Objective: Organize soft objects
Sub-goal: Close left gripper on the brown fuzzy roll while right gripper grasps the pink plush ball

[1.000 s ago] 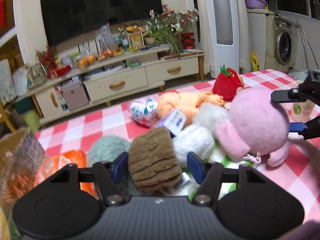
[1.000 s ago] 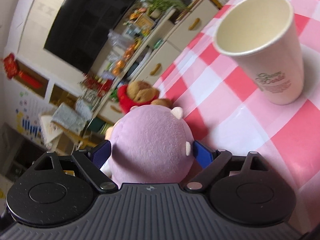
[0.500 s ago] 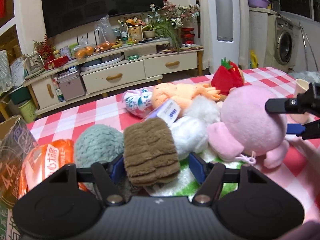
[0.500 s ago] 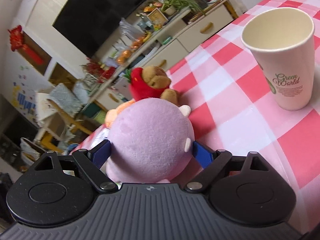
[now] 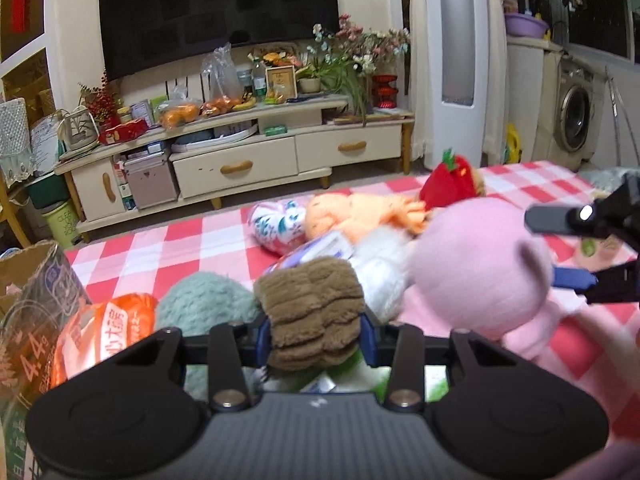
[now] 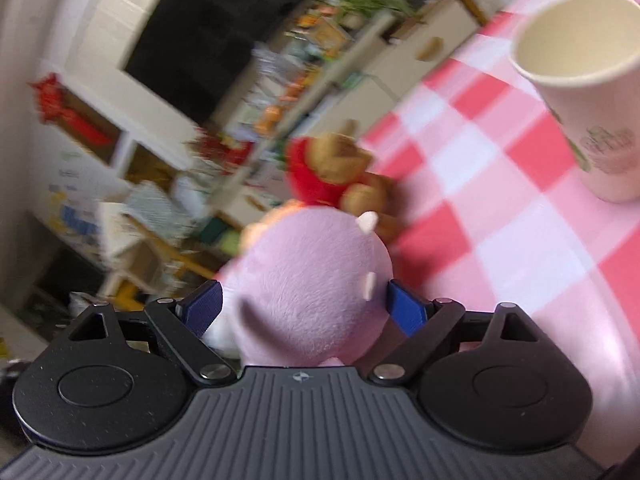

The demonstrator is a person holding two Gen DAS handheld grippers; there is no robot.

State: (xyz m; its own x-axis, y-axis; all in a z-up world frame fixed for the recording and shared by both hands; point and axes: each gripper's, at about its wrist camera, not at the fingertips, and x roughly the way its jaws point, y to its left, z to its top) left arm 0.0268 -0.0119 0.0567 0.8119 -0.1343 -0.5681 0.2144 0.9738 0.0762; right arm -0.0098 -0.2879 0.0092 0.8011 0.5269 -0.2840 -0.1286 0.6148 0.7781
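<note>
Red-and-white checked cloth covers my desk, with a TV unit behind. My left tool has just been closing and now pinches the ribbed brown plush at lower centre, so it's ready to lift. My right tool straddles the round pink plush, pads apparently touching.

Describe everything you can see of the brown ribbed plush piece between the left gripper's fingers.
The brown ribbed plush piece is a thick, fuzzy, soft-looking block with horizontal ridges across its face. It stands roughly upright between the blue pads of the left gripper, whose jaws have just been closing and now press on both its sides. A teal fuzzy ball lies at its left, a white fluffy toy at its right. Its underside is hidden.
</note>
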